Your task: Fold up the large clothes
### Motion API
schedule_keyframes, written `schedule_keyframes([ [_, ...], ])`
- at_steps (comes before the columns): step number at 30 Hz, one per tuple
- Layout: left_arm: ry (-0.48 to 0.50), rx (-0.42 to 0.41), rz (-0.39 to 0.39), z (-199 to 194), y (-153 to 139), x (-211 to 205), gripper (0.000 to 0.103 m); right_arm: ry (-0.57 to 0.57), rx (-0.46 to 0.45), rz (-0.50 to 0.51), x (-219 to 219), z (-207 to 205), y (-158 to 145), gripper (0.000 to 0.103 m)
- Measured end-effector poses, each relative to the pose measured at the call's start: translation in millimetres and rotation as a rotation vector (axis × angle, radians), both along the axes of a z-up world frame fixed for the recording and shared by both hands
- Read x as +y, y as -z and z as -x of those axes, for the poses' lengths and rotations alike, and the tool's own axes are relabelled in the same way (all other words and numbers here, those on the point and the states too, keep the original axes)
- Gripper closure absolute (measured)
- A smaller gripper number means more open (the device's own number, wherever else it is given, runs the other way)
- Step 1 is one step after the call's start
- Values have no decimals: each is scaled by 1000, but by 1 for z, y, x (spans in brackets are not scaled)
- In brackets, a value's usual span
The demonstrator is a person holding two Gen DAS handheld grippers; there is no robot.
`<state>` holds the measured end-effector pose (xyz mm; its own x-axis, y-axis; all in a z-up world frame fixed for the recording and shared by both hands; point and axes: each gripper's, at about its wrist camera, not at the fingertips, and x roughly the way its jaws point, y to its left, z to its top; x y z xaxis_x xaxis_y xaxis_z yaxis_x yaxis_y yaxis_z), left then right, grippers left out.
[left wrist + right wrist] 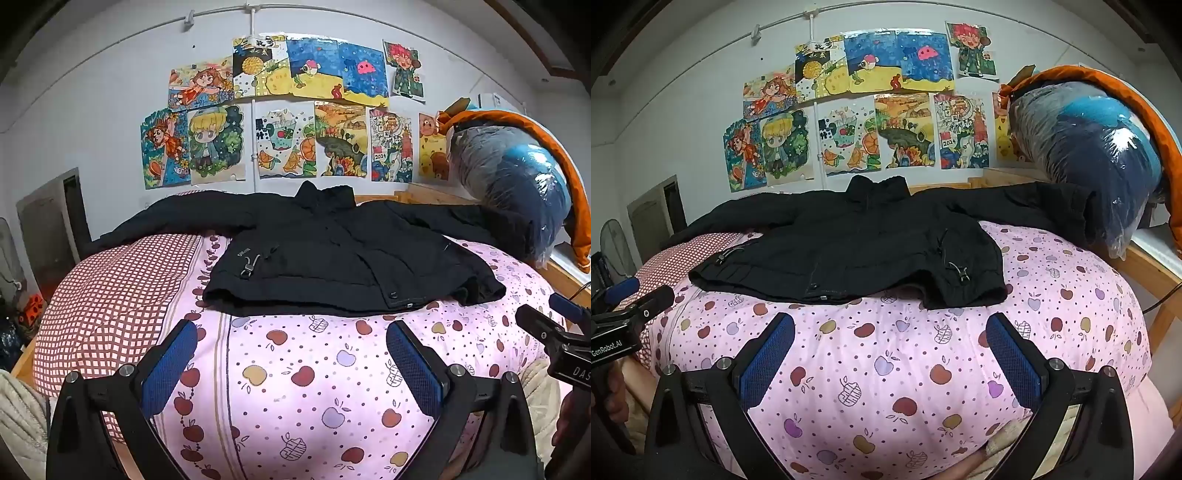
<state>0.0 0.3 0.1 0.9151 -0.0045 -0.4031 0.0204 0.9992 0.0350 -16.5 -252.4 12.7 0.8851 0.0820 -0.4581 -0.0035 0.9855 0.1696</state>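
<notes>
A black jacket (332,254) lies spread flat, front up, on the pink apple-print quilt (314,369), collar toward the wall and both sleeves stretched sideways. It also shows in the right wrist view (857,251). My left gripper (291,343) is open and empty, hovering over the quilt just short of the jacket's hem. My right gripper (890,336) is open and empty too, near the hem's right part. The right gripper's body shows at the right edge of the left wrist view (554,339), and the left gripper's body at the left edge of the right wrist view (631,317).
A red-checked quilt part (107,295) lies left of the jacket. A plastic-wrapped blue bundle (517,184) under an orange cloth (565,166) sits at the right, on a wooden bed frame (1152,273). Drawings (288,110) cover the wall behind. A fan (617,247) stands at the left.
</notes>
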Motion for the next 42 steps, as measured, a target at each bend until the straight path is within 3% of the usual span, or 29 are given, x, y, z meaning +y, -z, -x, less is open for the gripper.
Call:
schedule_keyframes([
  [13,0,3,1,1,-1,-1,0,-2,13,7,-2,-5,8,1],
  [25,-5,29,-2,-10,7,10,0,-1,56,18,2,-10,-4,1],
  [42,-19,32,-22,-23,-3,1,0,-10,59,1,0,-15,-8,1],
])
